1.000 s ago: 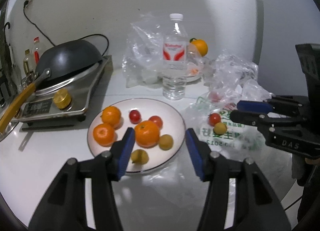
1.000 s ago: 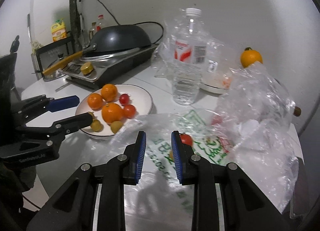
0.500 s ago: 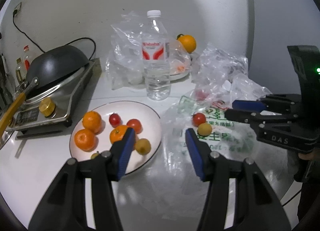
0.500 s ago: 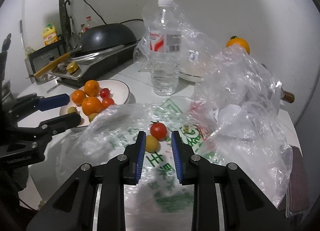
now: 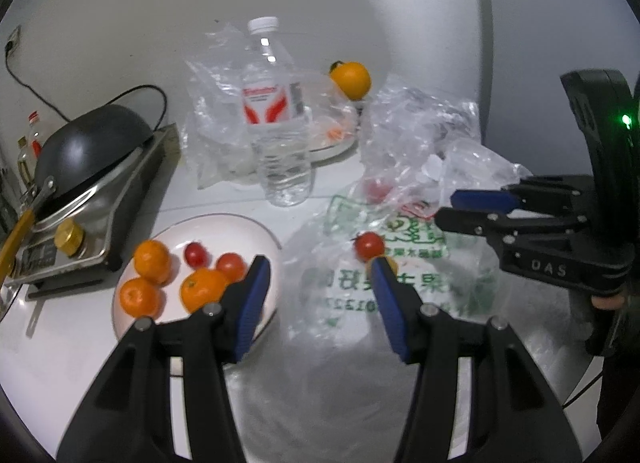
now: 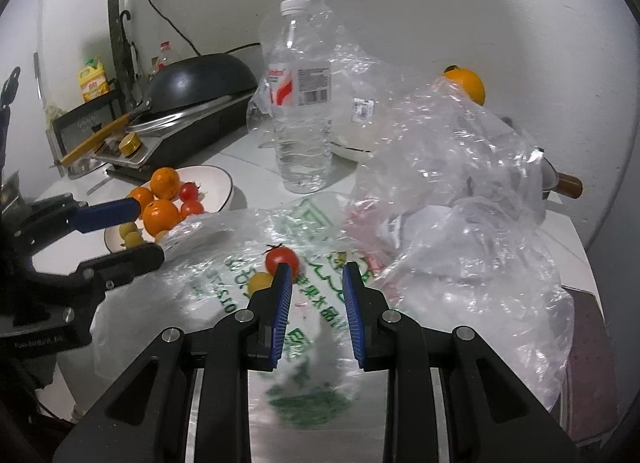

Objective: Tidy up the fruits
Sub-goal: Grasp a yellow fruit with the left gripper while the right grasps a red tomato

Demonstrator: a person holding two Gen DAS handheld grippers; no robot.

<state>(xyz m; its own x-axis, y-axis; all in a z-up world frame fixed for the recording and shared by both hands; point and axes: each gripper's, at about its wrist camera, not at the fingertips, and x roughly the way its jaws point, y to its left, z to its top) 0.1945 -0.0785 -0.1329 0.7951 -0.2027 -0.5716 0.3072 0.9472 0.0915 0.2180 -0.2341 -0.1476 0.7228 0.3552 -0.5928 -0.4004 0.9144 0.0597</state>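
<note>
i hold one set of tongs in each hand. my left tongs (image 5: pixel 318 275) are partly open, with a wide gap, and there is nothing in them. my right tongs (image 6: pixel 316 283) are at their narrowest, with only a thin gap showing between the blue pads, and nothing is in them either.

most of the fruit is on the white plate (image 6: pixel 224 183) on my left side: three oranges, some red tomatoes and a few little yellow fruits. two fruits are not on the plate yet. a red tomato (image 6: pixel 282 259) and a small yellow fruit (image 6: pixel 260 281) lie on the flat plastic bag with green writing (image 6: pixel 320 319). they are touching each other. in the right view they sit just beside the left pad of my right tongs, not between the pads. in the left view the red tomato (image 5: pixel 369 245) is just past the tip of my left tongs' right pad, and the yellow fruit is mostly hidden behind it.

i think i am at the step of going for these last two fruits. next, one set of tongs must open around just one fruit, close softly so it does not squash, and carry it to the plate. the bag is slippery and crinkly, so the fruit could roll away.

another orange (image 6: pixel 466 83) sits far back, behind the crumpled clear bag (image 6: pixel 460 183).
</note>
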